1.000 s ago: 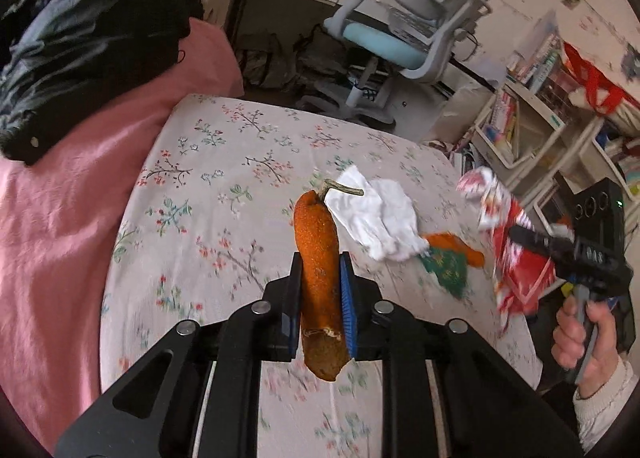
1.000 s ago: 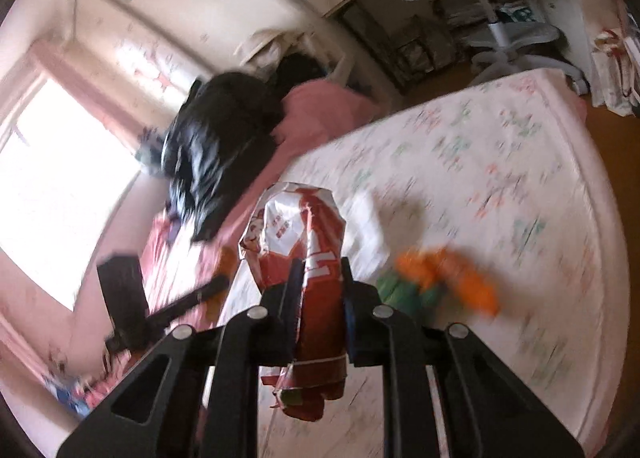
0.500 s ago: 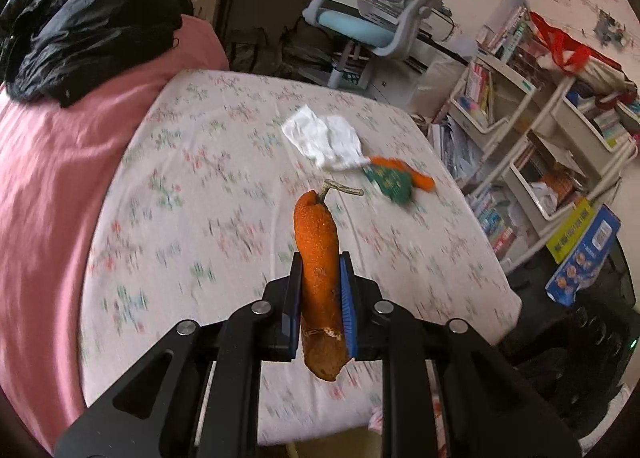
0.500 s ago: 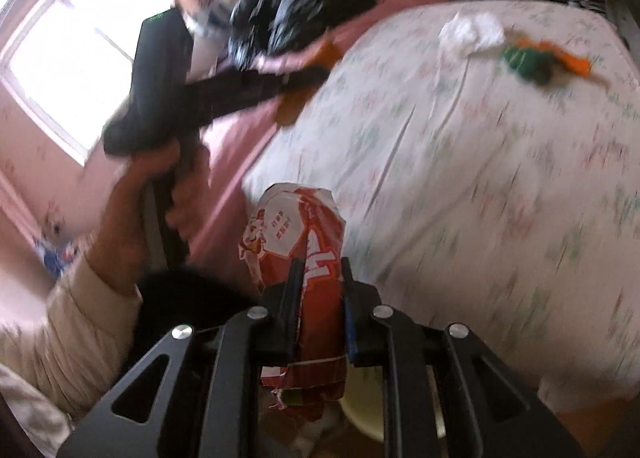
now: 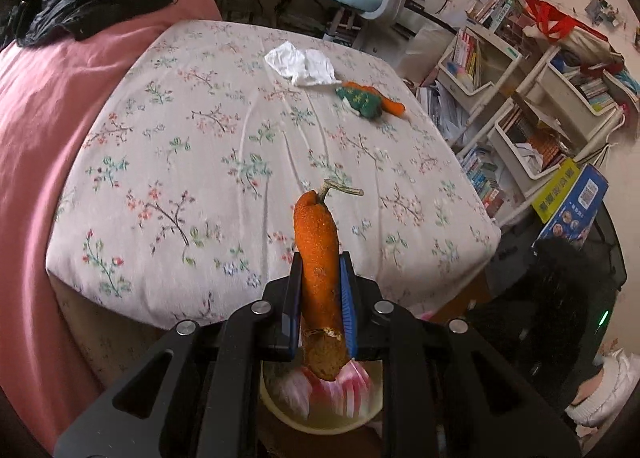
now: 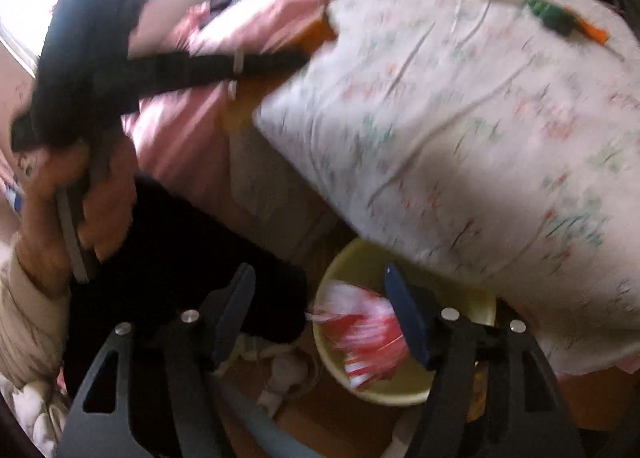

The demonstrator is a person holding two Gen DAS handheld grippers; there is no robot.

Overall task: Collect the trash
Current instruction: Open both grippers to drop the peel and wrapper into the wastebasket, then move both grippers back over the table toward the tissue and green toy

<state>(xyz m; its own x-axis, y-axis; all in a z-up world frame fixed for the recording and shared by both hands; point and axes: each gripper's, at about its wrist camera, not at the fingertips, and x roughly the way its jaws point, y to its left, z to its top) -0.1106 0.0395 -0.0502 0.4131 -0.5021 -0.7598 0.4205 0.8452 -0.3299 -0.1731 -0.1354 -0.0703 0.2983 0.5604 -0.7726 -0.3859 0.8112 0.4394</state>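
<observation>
The left gripper [image 5: 320, 298] is clamping its two fingers on an orange peel [image 5: 318, 258], a long strip standing upright between the pads with a dry stem curling off its top. It is hanging just off the near edge of the bed [image 5: 240, 137], and below it a pale yellow bin [image 5: 320, 422] is showing, with a red-and-white wrapper [image 5: 344, 382] lying inside. On the flowered sheet, well apart from the gripper, a crumpled white tissue [image 5: 302, 63] is lying near the far side, and just beside it sits a green-and-orange scrap [image 5: 368, 99] (too small to name).

The right gripper [image 6: 320, 322] is standing wide open with nothing between its fingers, right above the bin [image 6: 460, 390]. The wrapper [image 6: 360, 334], blurred, is sitting in the bin's mouth between the spread fingers. The person's left hand [image 6: 68, 209] is gripping the other tool's handle off to the side.
</observation>
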